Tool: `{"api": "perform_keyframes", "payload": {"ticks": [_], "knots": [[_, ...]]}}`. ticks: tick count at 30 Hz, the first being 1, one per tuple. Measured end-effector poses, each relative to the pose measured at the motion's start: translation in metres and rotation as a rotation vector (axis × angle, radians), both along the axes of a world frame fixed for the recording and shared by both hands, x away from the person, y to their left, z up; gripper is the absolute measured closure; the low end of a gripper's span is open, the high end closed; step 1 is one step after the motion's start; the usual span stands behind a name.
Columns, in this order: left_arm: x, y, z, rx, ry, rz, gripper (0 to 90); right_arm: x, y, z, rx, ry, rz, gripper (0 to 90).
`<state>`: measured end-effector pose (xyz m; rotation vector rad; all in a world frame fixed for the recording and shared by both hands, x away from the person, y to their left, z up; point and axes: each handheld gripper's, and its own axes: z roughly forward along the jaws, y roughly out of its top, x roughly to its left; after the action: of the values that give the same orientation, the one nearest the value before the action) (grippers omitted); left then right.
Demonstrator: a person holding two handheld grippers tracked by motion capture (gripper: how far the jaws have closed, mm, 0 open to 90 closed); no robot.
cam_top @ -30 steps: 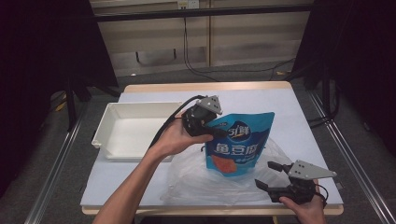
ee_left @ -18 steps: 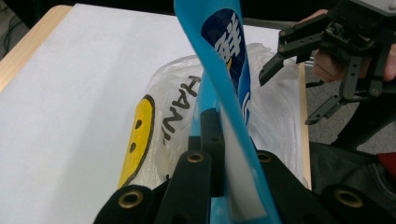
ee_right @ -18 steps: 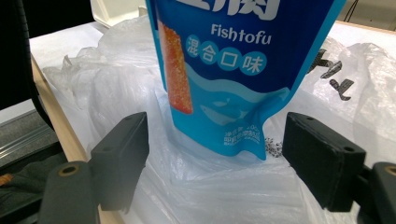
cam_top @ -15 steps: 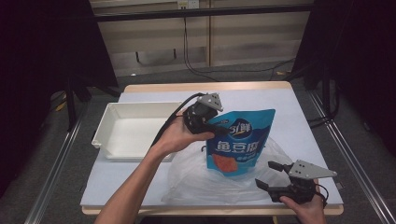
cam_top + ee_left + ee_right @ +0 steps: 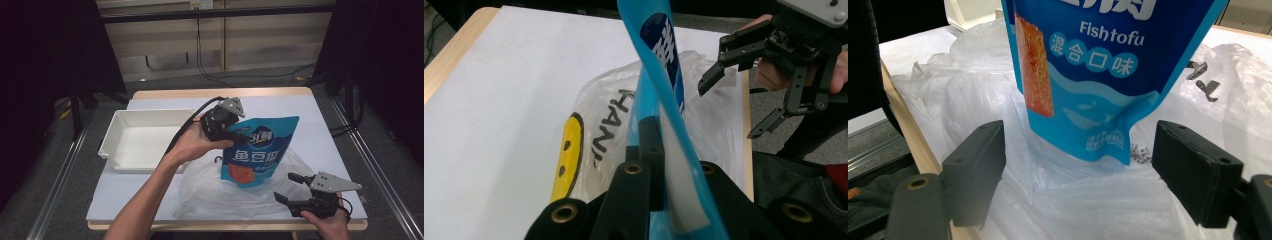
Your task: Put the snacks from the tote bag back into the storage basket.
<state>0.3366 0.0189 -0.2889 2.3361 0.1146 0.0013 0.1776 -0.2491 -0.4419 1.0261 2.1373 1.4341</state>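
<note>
A blue Fishtofu snack pouch (image 5: 257, 150) hangs upright over a clear plastic bag (image 5: 225, 192) with a yellow smiley print (image 5: 566, 150). My left gripper (image 5: 235, 135) is shut on the pouch's upper left edge; the blue film (image 5: 659, 85) runs up between its black jaws. My right gripper (image 5: 290, 189) rests near the table's front right corner, open, its jaws pointing left at the bag. In the right gripper view the pouch's bottom (image 5: 1088, 125) hangs just above the crumpled bag (image 5: 1058, 200), between and beyond the two pads (image 5: 975, 170).
A white rectangular tray (image 5: 145, 137) sits empty on the left of the white table cover (image 5: 320, 130). The wooden table edge (image 5: 225, 226) runs along the front. Dark floor and metal rails flank the table.
The left gripper and the pouch have shifted slightly; the right gripper has stayed in place.
</note>
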Motion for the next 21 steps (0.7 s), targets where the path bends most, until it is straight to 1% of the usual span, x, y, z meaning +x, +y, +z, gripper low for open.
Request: {"api": "perform_keyframes", "payload": {"ticks": [1,2,3,4,6,7,8,9,10,12,13,15,16,20,21], "knots": [[0.001,0.001,0.002,0.009,0.000,-0.001,90.0,0.000,0.000,0.000,0.000,-0.002,0.001,21.4],[0.000,0.001,0.002,-0.003,0.000,0.004,90.0,0.000,0.000,0.000,0.002,-0.002,0.000,21.3],[0.000,0.001,0.003,-0.004,0.005,0.003,90.0,0.000,0.000,0.000,0.003,-0.004,0.001,21.2],[0.000,0.001,0.004,-0.005,0.001,0.006,90.0,0.000,0.000,0.000,0.004,-0.004,0.002,21.0],[-0.001,0.000,0.007,0.000,-0.006,-0.007,90.0,0.000,0.000,0.000,0.004,-0.006,0.003,20.3],[-0.003,0.000,0.007,-0.010,-0.003,-0.004,90.0,0.000,0.001,0.000,0.005,-0.005,0.004,20.2],[-0.003,0.000,0.008,-0.002,-0.002,-0.016,90.0,0.000,0.000,0.000,0.000,-0.007,0.002,20.0],[-0.004,-0.001,0.010,-0.007,-0.011,-0.011,90.0,0.000,0.000,0.001,0.002,-0.009,0.001,19.7],[-0.004,-0.001,0.011,-0.011,-0.005,-0.013,90.0,-0.001,0.000,0.001,0.005,-0.009,-0.001,19.1],[-0.005,-0.001,0.015,-0.017,-0.013,-0.010,90.0,0.000,0.000,0.001,0.001,-0.013,-0.003,17.6],[-0.005,0.000,0.018,-0.011,-0.013,-0.019,90.0,-0.001,0.000,0.001,0.007,-0.010,-0.003,17.1],[-0.007,0.001,0.021,-0.032,-0.016,-0.011,90.0,-0.001,-0.001,0.001,0.004,-0.021,-0.005,16.1],[-0.008,0.001,0.023,-0.029,-0.016,-0.019,90.0,-0.001,-0.001,0.002,0.007,-0.025,-0.007,15.7],[-0.010,0.004,0.030,-0.023,-0.028,-0.016,90.0,-0.001,-0.001,0.002,0.009,-0.030,-0.013,10.7],[-0.010,0.006,0.032,-0.024,-0.020,-0.019,90.0,-0.002,0.000,0.002,0.009,-0.031,-0.017,10.0]]}}
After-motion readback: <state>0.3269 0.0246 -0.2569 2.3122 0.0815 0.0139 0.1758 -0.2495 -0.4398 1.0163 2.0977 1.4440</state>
